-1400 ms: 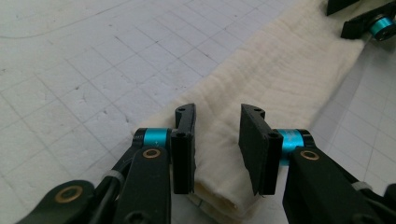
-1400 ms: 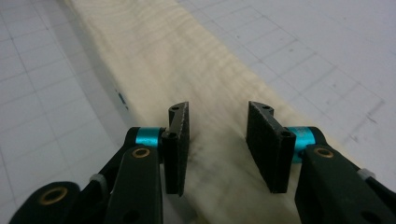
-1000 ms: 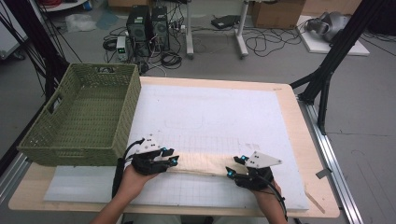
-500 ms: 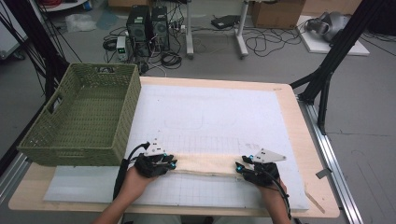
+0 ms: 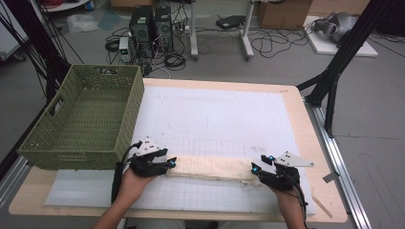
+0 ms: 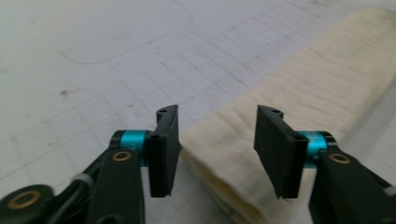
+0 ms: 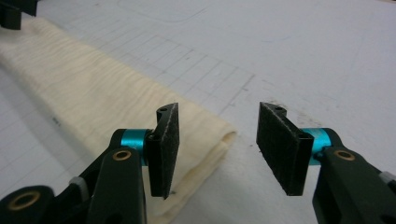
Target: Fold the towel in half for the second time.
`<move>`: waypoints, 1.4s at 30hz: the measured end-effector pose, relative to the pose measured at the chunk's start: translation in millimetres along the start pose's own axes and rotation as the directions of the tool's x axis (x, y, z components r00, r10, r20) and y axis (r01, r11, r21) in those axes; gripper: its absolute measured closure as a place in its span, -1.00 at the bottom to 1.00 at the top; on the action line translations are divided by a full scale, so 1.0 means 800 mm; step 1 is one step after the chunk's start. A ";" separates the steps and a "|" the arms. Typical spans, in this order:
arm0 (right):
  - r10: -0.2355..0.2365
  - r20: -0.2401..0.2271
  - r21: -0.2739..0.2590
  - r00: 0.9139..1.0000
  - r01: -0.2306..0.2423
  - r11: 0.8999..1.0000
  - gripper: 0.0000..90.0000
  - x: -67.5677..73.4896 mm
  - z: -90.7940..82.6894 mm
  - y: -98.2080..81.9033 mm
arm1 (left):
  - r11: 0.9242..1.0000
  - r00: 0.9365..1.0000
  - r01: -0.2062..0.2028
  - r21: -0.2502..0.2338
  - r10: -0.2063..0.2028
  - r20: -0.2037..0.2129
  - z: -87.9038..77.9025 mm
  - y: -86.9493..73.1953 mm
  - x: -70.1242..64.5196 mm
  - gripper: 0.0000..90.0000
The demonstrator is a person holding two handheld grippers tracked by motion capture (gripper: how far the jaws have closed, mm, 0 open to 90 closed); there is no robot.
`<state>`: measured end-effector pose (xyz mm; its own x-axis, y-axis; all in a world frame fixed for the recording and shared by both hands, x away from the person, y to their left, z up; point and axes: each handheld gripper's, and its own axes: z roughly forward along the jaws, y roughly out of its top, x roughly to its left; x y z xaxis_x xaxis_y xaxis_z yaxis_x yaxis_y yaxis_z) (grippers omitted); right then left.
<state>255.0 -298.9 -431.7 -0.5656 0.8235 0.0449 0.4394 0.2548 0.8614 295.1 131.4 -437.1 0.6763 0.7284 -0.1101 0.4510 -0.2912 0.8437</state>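
- Both grippers have drawn farther apart since a second ago, and the cream cloth between them, then bunched into a thin strip, now lies wider and flatter; the green basket has not moved.
- Folded cream cloth (image 5: 210, 168) lies as a long band along the 6 o'clock part of the white gridded mat (image 5: 215, 119), running from 9 toward 3 o'clock.
- Left gripper (image 5: 168, 163) sits at the band's 9 o'clock end, jaws released and spread, the cloth end lying between them in the left gripper view (image 6: 280, 121) without being pinched.
- Right gripper (image 5: 255, 168) sits at the band's 3 o'clock end, jaws likewise released; in the right gripper view the cloth's folded end (image 7: 116, 107) lies under its left-hand jaw, and the gap between the jaws is mostly over bare mat.
- Open mat stretches from the cloth toward 12 o'clock, with a faint curved line drawn on it.
- Woven green basket (image 5: 83, 119) stands at 9 o'clock, overhanging the bench edge, its near corner just beside the left gripper.
- Both forearms come in from 6 o'clock, hands low over the mat.
- Wooden bench (image 5: 305, 119) shows a bare margin at 3 o'clock; beyond 12 o'clock the floor holds computer towers (image 5: 150, 24) and loose cables.
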 end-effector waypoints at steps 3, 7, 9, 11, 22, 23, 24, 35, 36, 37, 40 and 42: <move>0.023 0.004 0.016 1.000 -0.023 1.000 0.07 -0.005 0.006 -0.004 | 0.998 0.999 0.054 0.045 -0.055 0.002 0.007 -0.006 0.011 -0.04; 0.027 -0.042 0.083 0.999 -0.024 0.996 0.11 0.001 0.026 -0.007 | 0.995 0.997 0.068 0.079 -0.070 0.028 0.013 -0.011 0.013 0.03; -0.004 -0.052 0.132 0.999 0.010 0.991 0.22 0.005 0.034 -0.007 | 0.995 0.997 0.058 0.084 -0.062 0.053 0.013 -0.011 0.012 0.28; -0.004 -0.068 0.152 0.998 0.015 0.988 0.46 0.006 0.035 -0.007 | 0.995 0.997 0.038 0.089 -0.044 0.068 0.013 -0.012 0.011 0.53; -0.082 0.015 0.159 0.997 0.078 0.984 0.72 0.015 0.037 -0.001 | 0.998 1.000 -0.006 0.066 0.006 -0.002 0.020 -0.005 0.003 0.80; -0.080 0.020 0.155 0.997 0.076 0.985 0.62 0.015 0.036 -0.001 | 0.998 1.000 -0.002 0.062 0.001 0.002 0.019 -0.005 0.004 0.76; -0.078 0.026 0.150 0.997 0.073 0.986 0.49 0.014 0.035 -0.001 | 0.999 1.000 0.003 0.050 -0.004 0.003 0.017 -0.006 0.005 0.68; -0.022 0.113 -0.030 0.993 0.025 0.999 -0.37 -0.008 -0.017 0.005 | 0.993 0.996 0.047 -0.108 -0.039 0.078 -0.017 0.004 0.015 -0.39; -0.019 0.116 -0.040 0.993 0.023 0.999 -0.40 -0.010 -0.021 0.006 | 0.991 0.996 0.051 -0.120 -0.042 0.073 -0.020 0.005 0.017 -0.43; -0.014 0.124 -0.042 0.992 0.019 0.999 -0.47 -0.010 -0.025 0.006 | 0.989 0.996 0.060 -0.135 -0.052 0.066 -0.023 0.005 0.019 -0.48; -0.016 0.144 -0.053 0.989 0.024 0.998 -0.54 -0.010 -0.032 0.009 | 0.984 0.997 0.050 -0.170 -0.040 0.065 -0.031 0.007 0.022 -0.60; -0.027 0.153 -0.057 0.988 0.036 0.998 -0.62 -0.009 -0.035 0.011 | 0.982 0.997 0.048 -0.183 -0.037 0.063 -0.034 0.008 0.023 -0.60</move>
<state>243.1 -317.0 -410.6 -0.4639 0.8841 -0.0561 0.3785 0.2550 0.8898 294.7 159.6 -419.2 0.6945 0.6981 -0.1740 0.3684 -0.1373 0.9195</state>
